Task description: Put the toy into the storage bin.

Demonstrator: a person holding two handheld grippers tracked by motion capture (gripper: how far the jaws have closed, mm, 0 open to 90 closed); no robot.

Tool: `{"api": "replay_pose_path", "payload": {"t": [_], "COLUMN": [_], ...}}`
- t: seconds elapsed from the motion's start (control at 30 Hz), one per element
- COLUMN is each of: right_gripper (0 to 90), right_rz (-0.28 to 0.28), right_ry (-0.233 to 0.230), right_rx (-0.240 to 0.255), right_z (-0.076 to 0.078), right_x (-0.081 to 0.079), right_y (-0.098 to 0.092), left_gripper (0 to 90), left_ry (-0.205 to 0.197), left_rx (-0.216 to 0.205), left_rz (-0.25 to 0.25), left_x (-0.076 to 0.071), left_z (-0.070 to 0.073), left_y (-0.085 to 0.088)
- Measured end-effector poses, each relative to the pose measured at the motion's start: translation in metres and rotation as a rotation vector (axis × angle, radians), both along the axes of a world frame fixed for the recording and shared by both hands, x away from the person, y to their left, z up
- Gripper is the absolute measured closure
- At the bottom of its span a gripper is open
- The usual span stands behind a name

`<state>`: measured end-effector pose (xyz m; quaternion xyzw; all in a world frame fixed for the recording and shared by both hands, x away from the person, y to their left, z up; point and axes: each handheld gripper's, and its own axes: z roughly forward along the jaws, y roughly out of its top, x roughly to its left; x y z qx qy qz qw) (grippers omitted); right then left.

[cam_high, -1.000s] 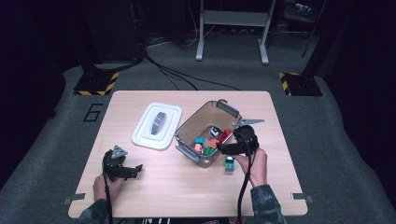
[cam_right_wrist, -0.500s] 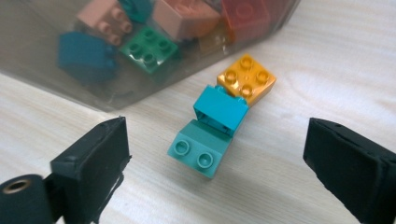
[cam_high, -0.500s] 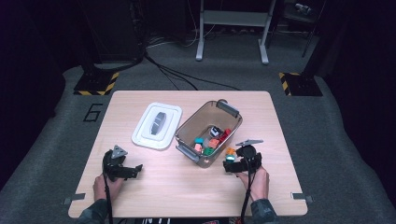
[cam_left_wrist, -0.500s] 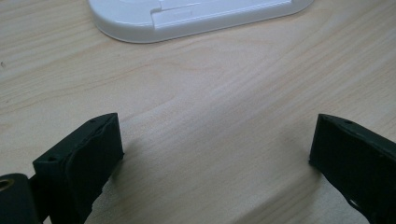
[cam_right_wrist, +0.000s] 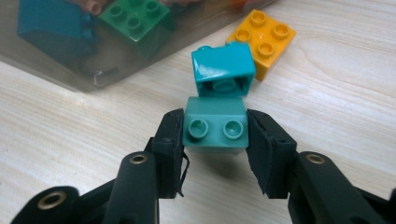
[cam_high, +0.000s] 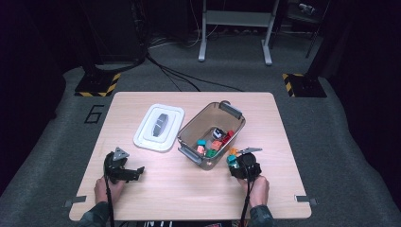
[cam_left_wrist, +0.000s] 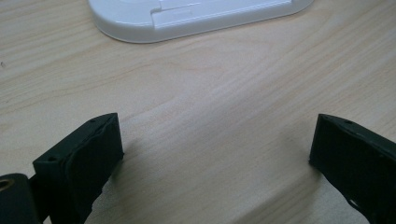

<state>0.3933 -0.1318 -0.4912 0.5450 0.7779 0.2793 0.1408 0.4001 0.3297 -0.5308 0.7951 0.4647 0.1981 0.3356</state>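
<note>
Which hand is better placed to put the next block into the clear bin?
Right. Its tongs already clamp a teal block on the table beside the bin. The left tongs stand open over bare wood near the white lid, far from any blocks.

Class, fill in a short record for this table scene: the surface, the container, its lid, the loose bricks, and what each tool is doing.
surface: wooden table
container: clear bin holding coloured bricks
lid: white lid flat on the table, left of the bin
loose bricks: teal brick tipped over, orange brick behind it
right tool: its jaws have just been closing, pads on a green brick
left tool: open, nothing between the jaws
</note>
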Motion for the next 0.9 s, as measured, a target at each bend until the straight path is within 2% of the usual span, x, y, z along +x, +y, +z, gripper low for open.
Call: {"api": "replay_pose_path", "payload": {"t": [0.13, 0.17, 0.23, 0.27, 0.3, 0.37, 0.5, 0.57, 0.6, 0.63, 0.67, 0.7, 0.9], "right_gripper": [57.5, 54.3, 51.9, 52.8, 57.5, 58.1, 58.9, 58.9, 58.9, 58.9, 59.0, 59.0, 59.0], "right_rz": [-0.007, 0.005, 0.012, 0.006, 0.015, 0.002, 0.02, 0.002, 0.019, 0.0, 0.015, 0.009, 0.003], "right_ry": [0.032, 0.013, 0.021, 0.027, 0.027, 0.034, 0.016, 0.029, 0.004, 0.017, 0.001, 0.004, -0.025], "right_rx": [0.004, -0.002, -0.002, -0.002, -0.011, -0.016, -0.014, 0.0, -0.002, 0.002, 0.005, 0.019, 0.03], "right_z": [0.003, 0.003, 0.002, 0.001, 0.0, 0.0, 0.003, 0.007, 0.007, 0.01, 0.011, 0.012, 0.026], "right_x": [0.0, 0.001, 0.003, 0.003, 0.004, 0.003, 0.004, 0.003, 0.004, 0.003, 0.004, 0.003, 0.005], "right_y": [-0.003, -0.004, -0.004, -0.002, -0.002, 0.0, -0.002, -0.004, -0.006, -0.006, -0.009, -0.009, -0.018], "left_gripper": [2.4, 2.4, 2.4, 2.4, 2.4, 2.4, 2.4, 2.4, 2.4, 2.4, 2.4, 2.4, 2.4], "left_ry": [0.0, 0.0, 0.0, 0.0, 0.0, 0.0, 0.0, 0.0, 0.001, 0.002, 0.0, 0.0, 0.0], "left_rx": [0.0, 0.0, 0.0, 0.0, 0.0, 0.0, 0.0, 0.0, 0.002, 0.006, 0.0, 0.0, 0.0], "left_rz": [0.0, 0.0, 0.0, 0.0, 0.0, 0.0, 0.0, 0.0, -0.001, -0.004, 0.0, 0.0, 0.0], "left_x": [0.0, 0.0, 0.0, 0.0, 0.0, 0.0, 0.0, 0.0, 0.0, 0.0, 0.0, 0.0, 0.0], "left_z": [0.0, 0.0, 0.0, 0.0, 0.0, 0.0, 0.0, 0.0, 0.0, 0.0, 0.0, 0.0, 0.0], "left_y": [0.0, 0.0, 0.0, 0.0, 0.0, 0.0, 0.0, 0.0, 0.0, 0.0, 0.0, 0.0, 0.0]}}
